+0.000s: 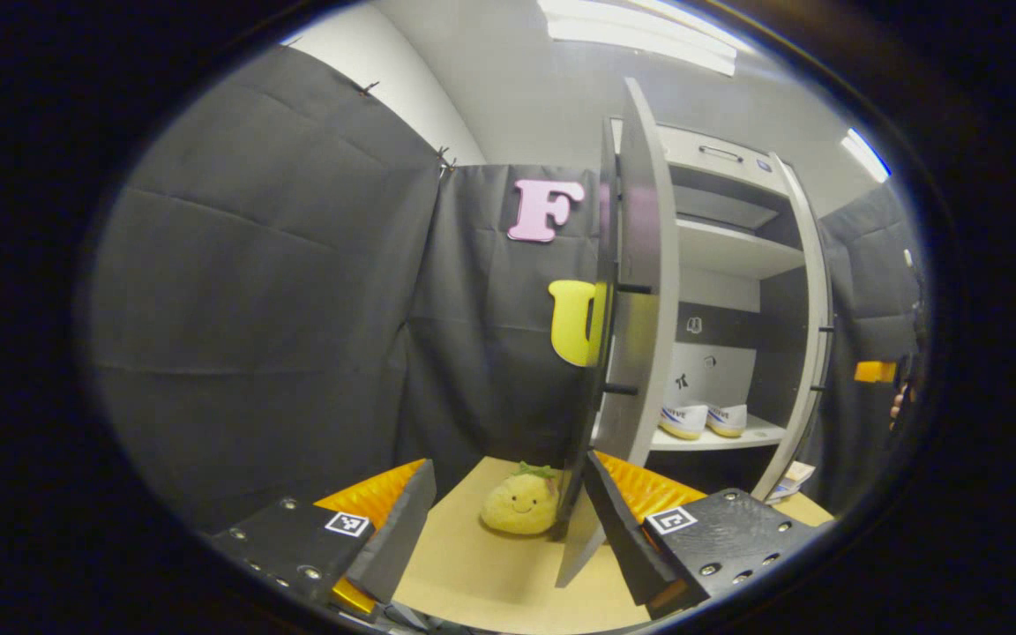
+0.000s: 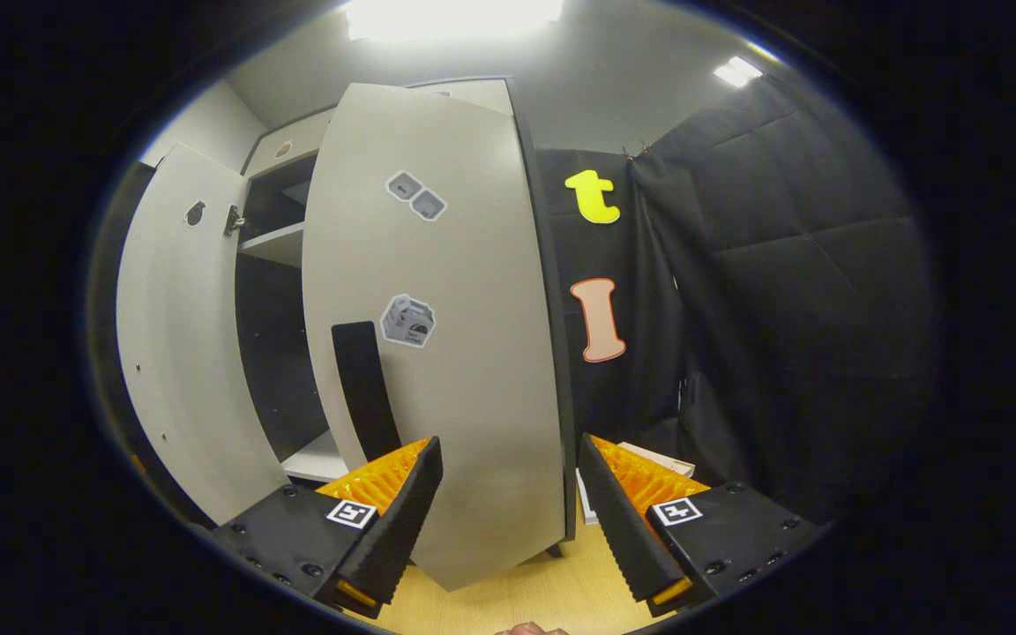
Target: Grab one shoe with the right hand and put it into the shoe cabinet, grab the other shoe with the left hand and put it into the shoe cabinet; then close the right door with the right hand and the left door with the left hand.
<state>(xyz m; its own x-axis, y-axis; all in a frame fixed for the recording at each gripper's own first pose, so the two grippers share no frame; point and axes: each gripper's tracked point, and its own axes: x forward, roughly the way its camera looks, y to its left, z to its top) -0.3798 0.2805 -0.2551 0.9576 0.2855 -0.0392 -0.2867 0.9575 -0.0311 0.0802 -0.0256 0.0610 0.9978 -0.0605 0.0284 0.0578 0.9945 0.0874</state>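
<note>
Now | both shoes (image 1: 706, 420) on the cabinet's low shelf (image 1: 759, 432), far right in the left gripper view | right door (image 2: 437, 353) stands upright just ahead of the right claw (image 2: 508, 520), wide open, empty | left claw (image 1: 508, 529) wide open, empty, left door (image 1: 640, 291) edge-on beside it | right gripper view gives door's outer face; left gripper view gives plush toy (image 1: 521, 504) on the floor.

each gripper view faces the shoe cabinet (image 1: 728, 265) (image 2: 279, 203) near one door

Black cloth walls (image 1: 279, 335), wooden floor (image 1: 473, 564), ceiling lights (image 1: 640, 35).
</note>
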